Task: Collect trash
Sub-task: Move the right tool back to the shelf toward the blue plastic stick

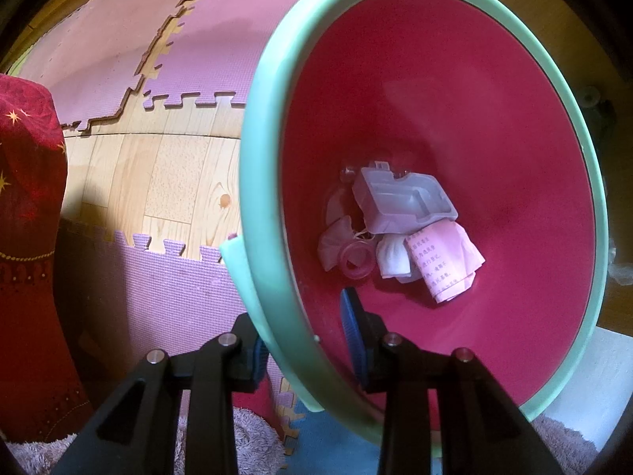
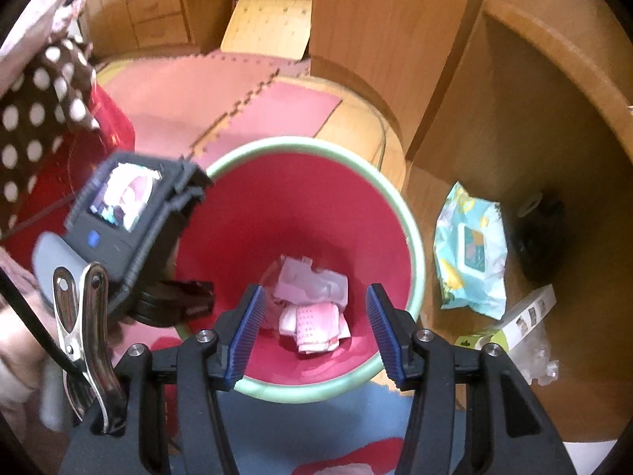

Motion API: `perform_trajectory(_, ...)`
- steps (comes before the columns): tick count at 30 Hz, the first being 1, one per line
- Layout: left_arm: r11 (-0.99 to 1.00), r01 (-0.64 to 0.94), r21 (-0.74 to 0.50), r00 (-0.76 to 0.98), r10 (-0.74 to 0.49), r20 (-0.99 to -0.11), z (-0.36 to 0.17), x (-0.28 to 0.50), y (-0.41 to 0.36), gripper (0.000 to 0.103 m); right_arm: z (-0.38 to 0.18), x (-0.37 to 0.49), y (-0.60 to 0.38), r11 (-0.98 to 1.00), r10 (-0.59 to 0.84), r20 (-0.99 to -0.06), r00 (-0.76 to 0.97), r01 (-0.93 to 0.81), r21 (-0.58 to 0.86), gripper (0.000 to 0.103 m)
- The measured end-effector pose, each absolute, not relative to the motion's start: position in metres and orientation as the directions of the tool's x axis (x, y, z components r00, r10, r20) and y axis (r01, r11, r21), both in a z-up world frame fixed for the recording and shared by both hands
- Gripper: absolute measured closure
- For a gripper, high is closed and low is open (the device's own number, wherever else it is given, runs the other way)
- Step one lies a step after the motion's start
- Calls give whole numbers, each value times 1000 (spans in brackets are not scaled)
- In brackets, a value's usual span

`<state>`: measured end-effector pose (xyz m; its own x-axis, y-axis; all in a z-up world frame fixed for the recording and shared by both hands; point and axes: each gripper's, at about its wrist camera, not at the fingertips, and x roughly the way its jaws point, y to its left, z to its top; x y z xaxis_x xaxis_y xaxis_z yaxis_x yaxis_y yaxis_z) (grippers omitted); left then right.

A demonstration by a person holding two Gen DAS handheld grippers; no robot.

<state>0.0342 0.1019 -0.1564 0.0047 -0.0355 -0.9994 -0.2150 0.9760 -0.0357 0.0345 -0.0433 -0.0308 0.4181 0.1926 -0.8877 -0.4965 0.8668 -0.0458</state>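
Pink and lilac interlocking foam mats [image 1: 221, 31] are laid over a pale wooden floor, and wooden cabinets close off the far side. On that floor a round bin with a mint-green rim and a deep pink inside [image 1: 257, 126] is held tilted by the left gripper [image 1: 304, 352], whose jaws are clamped on the rim — 1 blue pad outside the wall, 1 inside. At the bottom, collected trash is seen: a translucent moulded plastic tray [image 1: 403, 202], a crumpled pink printed leaflet [image 1: 447, 265] and some white wrappers touching it.

The right gripper [image 2: 312, 332] hangs above the bin mouth with its jaws apart and nothing between them; a drop-off appears to be done. Outside the bin, on the floor by the cabinet, a pale blue wet-wipe pack [image 2: 470, 249] and a white and green carton [image 2: 518, 324] lie near crumpled clear film [image 2: 542, 364] — likely the next trash.

For the step in hand, the rim grip is best kept firm and the bin steady, while the empty gripper is carried clear of the rim before being swung toward the film.
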Motion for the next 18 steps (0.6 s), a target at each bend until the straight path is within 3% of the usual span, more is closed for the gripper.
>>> perform_trajectory(6, 976, -215, -35, 4, -35, -999, -157, 35, 102, 68, 4, 35, -56, 889, 249, -856, 453, -457, 17, 49)
perform_trajectory(18, 976, -215, -36, 4, -36, -999, -156, 35, 103, 68, 52, 30, -95, 919, 231, -803, 549, -394, -5, 49)
